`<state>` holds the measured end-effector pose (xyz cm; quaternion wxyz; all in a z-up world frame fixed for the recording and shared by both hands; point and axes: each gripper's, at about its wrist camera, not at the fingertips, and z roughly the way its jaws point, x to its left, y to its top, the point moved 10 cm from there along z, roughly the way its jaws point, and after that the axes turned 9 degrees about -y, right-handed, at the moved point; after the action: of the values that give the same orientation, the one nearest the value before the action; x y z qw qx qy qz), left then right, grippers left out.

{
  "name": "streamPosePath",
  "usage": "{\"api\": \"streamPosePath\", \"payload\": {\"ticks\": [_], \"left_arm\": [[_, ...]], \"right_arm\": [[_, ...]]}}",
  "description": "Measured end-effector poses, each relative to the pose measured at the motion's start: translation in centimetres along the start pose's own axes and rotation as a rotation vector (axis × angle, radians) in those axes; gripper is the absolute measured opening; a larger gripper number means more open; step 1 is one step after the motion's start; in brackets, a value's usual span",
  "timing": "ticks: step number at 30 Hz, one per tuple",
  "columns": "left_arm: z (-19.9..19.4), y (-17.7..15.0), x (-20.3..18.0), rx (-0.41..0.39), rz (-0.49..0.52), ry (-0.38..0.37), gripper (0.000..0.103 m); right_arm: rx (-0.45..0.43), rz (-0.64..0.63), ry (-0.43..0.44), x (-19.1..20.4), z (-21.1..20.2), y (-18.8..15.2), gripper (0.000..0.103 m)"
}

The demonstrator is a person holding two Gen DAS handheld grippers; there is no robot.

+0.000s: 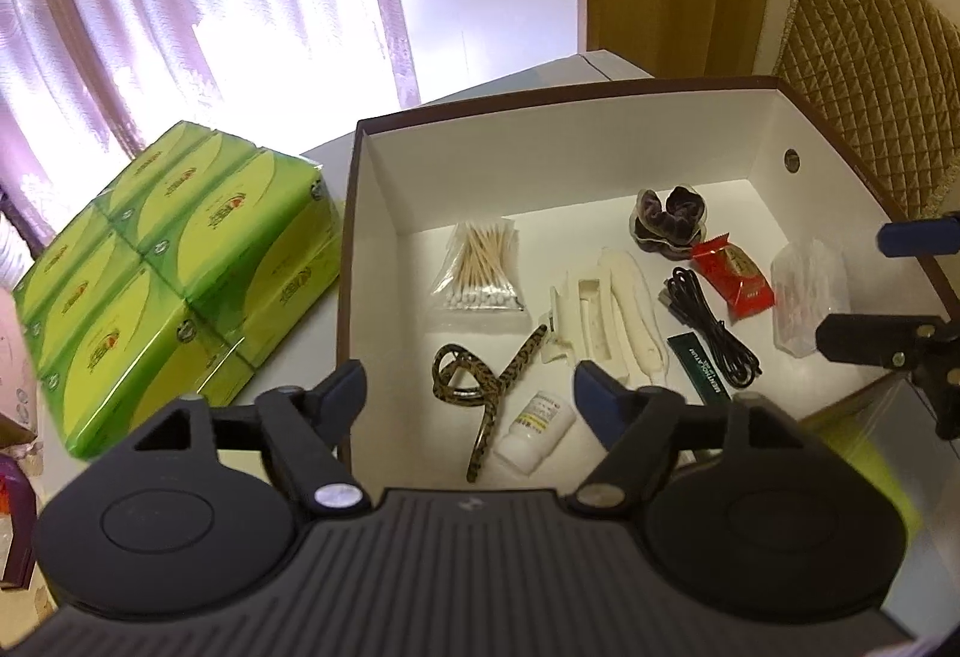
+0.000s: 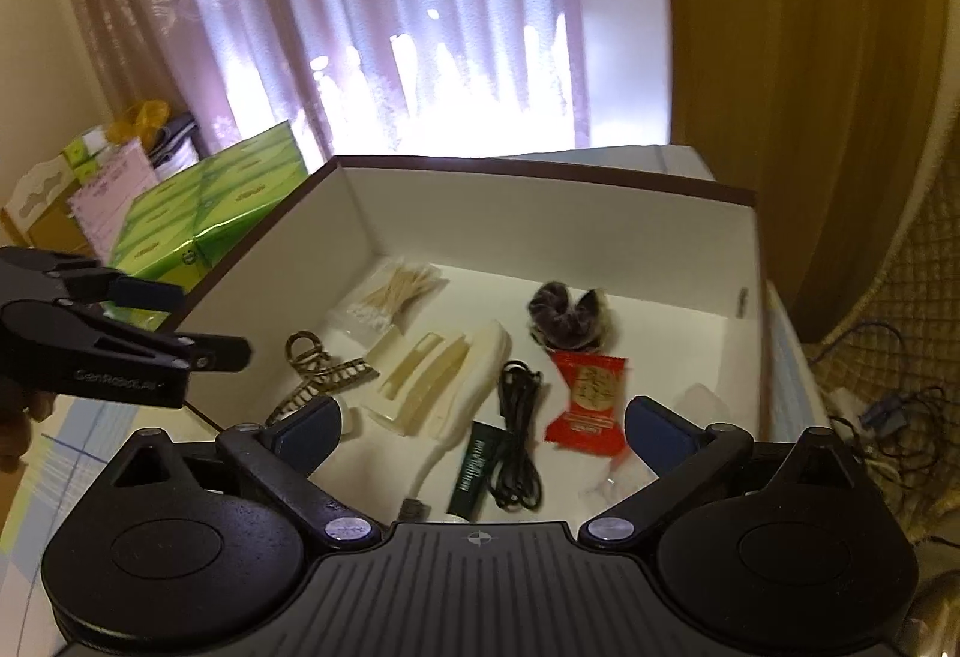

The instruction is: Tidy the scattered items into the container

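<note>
A brown-rimmed white box (image 1: 384, 189) (image 2: 600, 231) holds several items: a bag of cotton swabs (image 1: 480, 267) (image 2: 396, 297), a leopard-print hair clip (image 1: 480, 387) (image 2: 318, 366), a white pill bottle (image 1: 537, 432), white hair clips (image 1: 606, 315) (image 2: 444, 375), a black cable (image 1: 714, 333) (image 2: 516, 447), a green tube (image 1: 699, 363) (image 2: 474, 471), a red candy (image 1: 735, 276) (image 2: 591, 393), a dark scrunchie (image 1: 672, 222) (image 2: 567, 315) and a clear plastic case (image 1: 810, 291). My left gripper (image 1: 468, 396) (image 2: 180, 321) is open and empty over the box's near left. My right gripper (image 2: 480, 432) (image 1: 888, 291) is open and empty over the near right.
A green pack of tissue boxes (image 1: 174, 285) (image 2: 198, 213) sits left of the box. A quilted chair back (image 1: 870, 75) stands behind at the right. Curtains hang behind. Cables (image 2: 882, 417) lie on the floor at the right.
</note>
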<state>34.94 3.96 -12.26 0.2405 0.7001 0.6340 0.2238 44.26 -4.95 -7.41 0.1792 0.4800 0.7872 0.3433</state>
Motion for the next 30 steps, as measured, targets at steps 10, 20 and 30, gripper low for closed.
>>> {"api": "streamPosePath", "payload": {"ticks": [10, 20, 30], "left_arm": [[-4.1, -0.5, -1.6, -0.050, 0.000, 0.031, 0.091], [-7.7, -2.0, -3.8, -0.062, -0.020, 0.025, 0.093], [-10.9, -3.1, -5.3, -0.078, -0.063, 0.013, 0.094]], "right_arm": [[-0.049, 0.011, -0.072, 0.4, -3.4, -0.8, 0.103], [0.019, 0.064, -0.081, 0.6, -6.2, -3.1, 0.103], [0.020, 0.074, -0.056, 1.2, -9.3, -4.1, 0.103]]}}
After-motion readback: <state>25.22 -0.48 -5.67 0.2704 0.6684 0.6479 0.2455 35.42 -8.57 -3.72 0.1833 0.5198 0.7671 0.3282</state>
